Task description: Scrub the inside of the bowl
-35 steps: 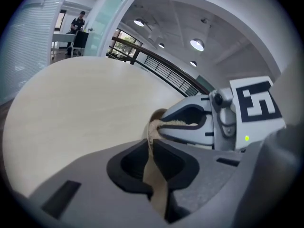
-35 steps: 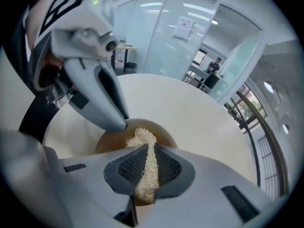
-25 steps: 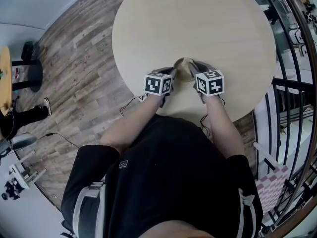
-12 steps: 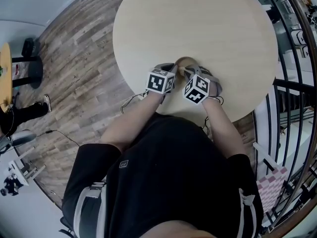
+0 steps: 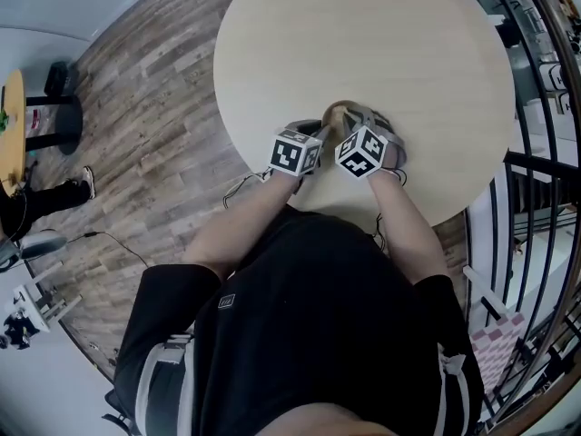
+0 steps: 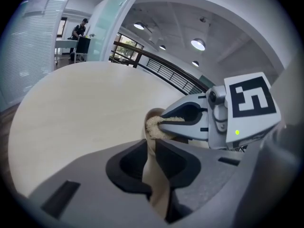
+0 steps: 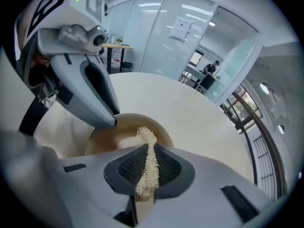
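The left gripper [image 6: 151,148] has the thin wall of the bowl [image 7: 164,129] running up between its two fingers. Both pads lie against that wall, on either side of the rim, though the jaws have just been easing apart a little. The right gripper [image 7: 148,150] is clamped on a strip of pale, fibrous scrubber [image 7: 145,139], which is squashed flat between the meshed pads. The scrubber's frayed tuft pokes out past the tips and into the mouth of the bowl, up against the inside near the rim.

The bowl is small and beige (it looks tipped toward the right gripper, though I can't tell whether its base sits flat). From above, the two marker cubes sit side by side, nearly touching, with the bowl just beyond them.

All this is on a round, pale wooden table [image 5: 363,44], near the edge closest to the person. Around the table are a plank floor [image 5: 145,98] and, to the right, a dark railing [image 5: 543,157].
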`<action>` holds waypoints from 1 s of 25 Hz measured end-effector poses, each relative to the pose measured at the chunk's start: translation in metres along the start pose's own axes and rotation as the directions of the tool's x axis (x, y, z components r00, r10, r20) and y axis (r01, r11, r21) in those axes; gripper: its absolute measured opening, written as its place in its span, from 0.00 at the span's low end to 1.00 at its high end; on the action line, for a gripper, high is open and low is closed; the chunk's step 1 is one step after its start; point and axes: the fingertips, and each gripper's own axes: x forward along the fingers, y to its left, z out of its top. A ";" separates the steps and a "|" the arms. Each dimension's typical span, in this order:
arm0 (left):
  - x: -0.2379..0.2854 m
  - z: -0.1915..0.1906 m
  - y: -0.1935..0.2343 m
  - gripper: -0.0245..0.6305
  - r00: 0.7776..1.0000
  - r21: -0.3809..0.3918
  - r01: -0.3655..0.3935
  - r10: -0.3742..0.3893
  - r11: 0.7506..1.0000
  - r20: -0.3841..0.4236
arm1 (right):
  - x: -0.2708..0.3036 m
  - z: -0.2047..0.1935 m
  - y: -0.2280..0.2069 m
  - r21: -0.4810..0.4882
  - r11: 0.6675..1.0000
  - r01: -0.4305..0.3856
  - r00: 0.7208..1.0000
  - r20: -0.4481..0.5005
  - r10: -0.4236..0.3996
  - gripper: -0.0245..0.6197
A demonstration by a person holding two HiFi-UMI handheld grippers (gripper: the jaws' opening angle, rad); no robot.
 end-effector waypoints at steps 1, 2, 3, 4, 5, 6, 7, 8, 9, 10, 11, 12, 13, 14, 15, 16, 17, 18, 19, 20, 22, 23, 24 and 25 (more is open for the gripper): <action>-0.002 -0.002 -0.003 0.13 1.000 -0.006 0.008 -0.008 1.000 0.000 | -0.001 0.001 -0.001 0.028 1.000 -0.006 1.000 0.007 0.006 0.11; -0.005 -0.004 -0.005 0.13 1.000 -0.009 0.017 -0.017 1.000 -0.001 | -0.001 0.002 0.000 0.043 0.999 -0.013 1.000 0.012 0.013 0.11; -0.006 -0.006 -0.009 0.13 1.000 -0.008 0.027 -0.027 1.000 -0.006 | -0.002 0.002 0.001 0.044 0.999 -0.020 1.000 0.017 0.019 0.11; -0.008 -0.009 -0.012 0.14 0.999 -0.003 0.037 -0.037 0.999 -0.016 | -0.002 0.003 0.002 0.037 0.999 -0.026 0.999 0.023 0.025 0.11; -0.009 -0.012 -0.014 0.15 0.999 0.009 0.043 -0.043 0.999 -0.029 | -0.004 0.005 0.003 0.028 0.999 -0.035 0.999 0.032 0.034 0.11; -0.011 -0.015 -0.016 0.16 0.998 0.026 0.045 -0.044 0.999 -0.043 | -0.007 0.007 0.004 0.026 0.998 -0.049 0.998 0.046 0.048 0.11; -0.013 -0.016 -0.016 0.18 0.998 0.053 0.040 -0.037 0.998 -0.052 | -0.011 0.008 0.005 0.034 0.997 -0.068 0.996 0.062 0.066 0.11; -0.017 -0.017 -0.014 0.22 0.998 0.088 0.026 -0.021 0.996 -0.054 | -0.016 0.009 0.006 0.047 0.995 -0.090 0.993 0.079 0.086 0.11; -0.022 -0.017 -0.010 0.25 0.999 0.128 0.008 -0.002 0.992 -0.050 | -0.021 0.010 0.006 0.061 0.992 -0.112 0.990 0.094 0.106 0.11; -0.026 -0.015 -0.006 0.26 0.999 0.169 -0.009 0.016 0.986 -0.043 | -0.025 0.009 0.005 0.070 0.989 -0.129 0.987 0.106 0.122 0.11; -0.030 -0.013 -0.002 0.26 0.999 0.206 -0.023 0.031 0.978 -0.034 | -0.030 0.009 0.004 0.073 0.987 -0.142 0.984 0.115 0.133 0.11; -0.034 -0.008 0.002 0.26 0.999 0.241 -0.033 0.040 0.970 -0.026 | -0.035 0.008 0.002 0.072 0.986 -0.148 0.983 0.122 0.139 0.11; -0.036 -0.003 0.005 0.26 0.999 0.274 -0.039 0.045 0.961 -0.018 | -0.041 0.008 0.001 0.069 0.986 -0.152 0.982 0.127 0.143 0.11; -0.037 0.004 0.008 0.26 0.999 0.307 -0.038 0.045 0.951 -0.014 | -0.046 0.007 0.001 0.065 0.986 -0.155 0.980 0.132 0.146 0.11; -0.036 0.012 0.010 0.26 0.999 0.339 -0.032 0.039 0.940 -0.014 | -0.051 0.008 0.002 0.060 0.985 -0.159 0.979 0.136 0.150 0.11; -0.033 0.021 0.012 0.26 0.999 0.370 -0.021 0.029 0.929 -0.017 | -0.054 0.008 0.004 0.052 0.985 -0.164 0.978 0.138 0.155 0.11; -0.028 0.030 0.013 0.26 1.000 0.401 -0.006 0.016 0.916 -0.023 | -0.058 0.009 0.007 0.042 0.985 -0.168 0.977 0.138 0.161 0.11; -0.022 0.040 0.013 0.26 0.999 0.436 0.012 0.003 0.900 -0.033 | -0.060 0.011 0.010 0.032 0.985 -0.172 0.977 0.137 0.166 0.11; -0.015 0.049 0.012 0.26 0.999 0.475 0.030 -0.009 0.880 -0.047 | -0.062 0.012 0.013 0.024 0.984 -0.175 0.976 0.135 0.171 0.11; -0.008 0.059 0.010 0.26 0.998 0.518 0.050 -0.018 0.854 -0.067 | -0.063 0.012 0.016 0.022 0.984 -0.177 0.976 0.134 0.173 0.11; 0.009 0.074 0.001 0.26 0.992 0.606 0.104 -0.036 0.789 -0.123 | -0.063 0.011 0.018 0.029 0.984 -0.176 0.977 0.129 0.171 0.11; 0.017 0.078 -0.004 0.26 0.986 0.643 0.138 -0.045 0.753 -0.158 | -0.063 0.010 0.018 0.033 0.984 -0.173 0.978 0.124 0.168 0.11; 0.025 0.079 -0.009 0.26 0.980 0.675 0.170 -0.049 0.718 -0.195 | -0.062 0.008 0.019 0.035 0.985 -0.170 0.979 0.118 0.165 0.11; 0.032 0.078 -0.012 0.26 0.973 0.704 0.195 -0.042 0.683 -0.228 | -0.060 0.007 0.019 0.036 0.985 -0.168 0.980 0.111 0.163 0.11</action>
